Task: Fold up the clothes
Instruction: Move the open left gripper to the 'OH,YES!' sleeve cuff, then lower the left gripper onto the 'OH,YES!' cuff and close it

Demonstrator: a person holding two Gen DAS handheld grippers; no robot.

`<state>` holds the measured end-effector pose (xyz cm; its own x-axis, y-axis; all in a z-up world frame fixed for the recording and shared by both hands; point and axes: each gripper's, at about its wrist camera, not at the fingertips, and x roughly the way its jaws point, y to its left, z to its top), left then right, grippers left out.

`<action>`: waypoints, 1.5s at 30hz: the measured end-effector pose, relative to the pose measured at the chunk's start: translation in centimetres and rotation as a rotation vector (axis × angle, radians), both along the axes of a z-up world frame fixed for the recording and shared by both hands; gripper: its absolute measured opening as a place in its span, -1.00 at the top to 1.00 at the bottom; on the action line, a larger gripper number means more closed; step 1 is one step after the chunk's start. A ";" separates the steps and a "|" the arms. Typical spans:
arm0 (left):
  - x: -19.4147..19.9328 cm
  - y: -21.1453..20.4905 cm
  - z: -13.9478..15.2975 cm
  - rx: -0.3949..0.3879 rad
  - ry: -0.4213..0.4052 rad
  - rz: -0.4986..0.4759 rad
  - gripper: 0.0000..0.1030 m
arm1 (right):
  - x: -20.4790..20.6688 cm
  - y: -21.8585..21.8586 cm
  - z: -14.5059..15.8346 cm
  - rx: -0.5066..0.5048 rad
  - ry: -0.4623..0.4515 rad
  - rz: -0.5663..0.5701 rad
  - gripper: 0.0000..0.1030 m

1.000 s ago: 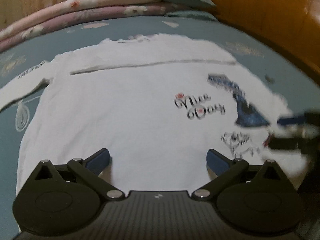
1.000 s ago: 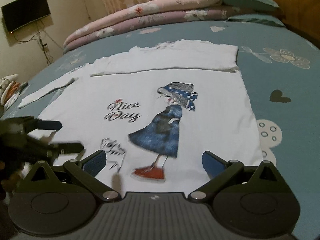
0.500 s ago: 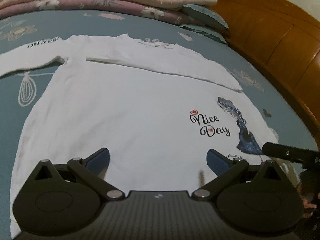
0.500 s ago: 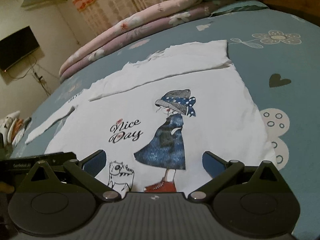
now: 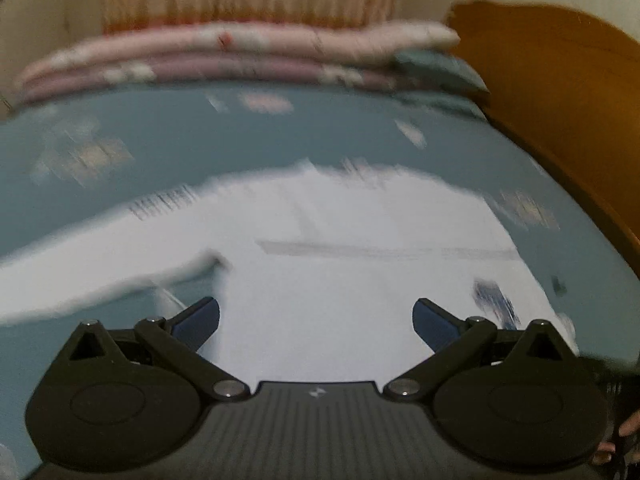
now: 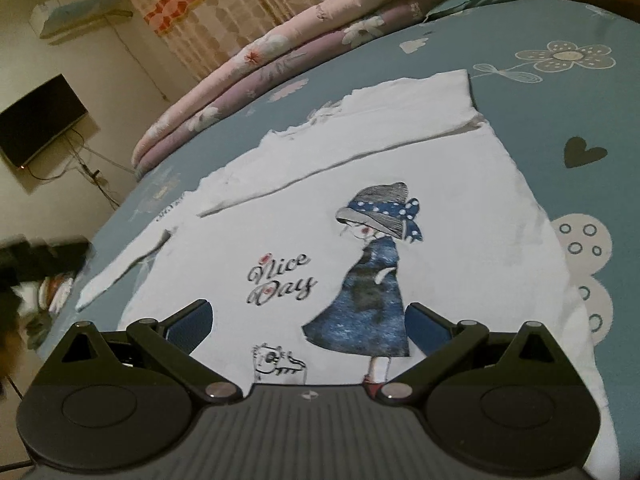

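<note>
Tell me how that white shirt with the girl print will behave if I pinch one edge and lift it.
The white shirt lies thin and flat on the bedsheet, so it is probably light and floppy. Its far sleeve is already folded across, and may slip open when lifted.

On my right wrist view, script "Nice Day" (image 6: 280, 284) reads on the white shirt (image 6: 280, 208). Sleeve lettering (image 6: 170, 209) too small; left view blurred, nothing legible.

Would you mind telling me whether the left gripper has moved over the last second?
Yes. The left gripper has swung left across the shirt, toward the outstretched sleeve.
</note>
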<state>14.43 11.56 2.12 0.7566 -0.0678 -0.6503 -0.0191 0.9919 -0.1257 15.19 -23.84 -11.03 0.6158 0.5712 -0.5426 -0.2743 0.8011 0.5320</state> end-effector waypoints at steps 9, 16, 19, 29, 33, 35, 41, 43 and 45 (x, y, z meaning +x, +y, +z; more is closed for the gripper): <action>-1.5 14.9 1.0 -0.205 -0.060 0.232 -0.98 | 0.1 1.1 -0.2 -0.017 -0.019 0.020 -1.00; -4.8 24.9 -5.4 -0.486 -0.061 0.425 -0.95 | -0.8 3.0 0.7 -0.077 -0.094 0.060 -1.00; -5.8 27.4 -7.6 -0.569 -0.065 0.478 -0.89 | -1.2 4.1 1.1 -0.082 -0.108 0.057 -1.00; -5.5 31.5 -12.6 -0.763 -0.086 0.559 -0.78 | -1.4 8.5 1.5 -0.104 -0.071 0.097 -1.00; -4.9 32.5 -14.2 -0.806 -0.079 0.573 -0.78 | -1.3 10.7 2.8 -0.146 -0.093 0.127 -1.00; -4.7 33.1 -15.1 -0.838 -0.081 0.590 -0.78 | -1.3 11.7 3.4 -0.163 -0.105 0.142 -1.00; -4.1 34.7 -17.4 -0.930 -0.097 0.635 -0.77 | -1.4 14.1 4.1 -0.213 -0.128 0.183 -1.00; -3.7 34.8 -17.6 -0.942 -0.112 0.641 -0.77 | -1.3 14.5 4.0 -0.227 -0.128 0.185 -1.00; -3.3 34.9 -17.8 -0.947 -0.123 0.653 -0.77 | -1.2 14.9 3.9 -0.241 -0.127 0.185 -1.00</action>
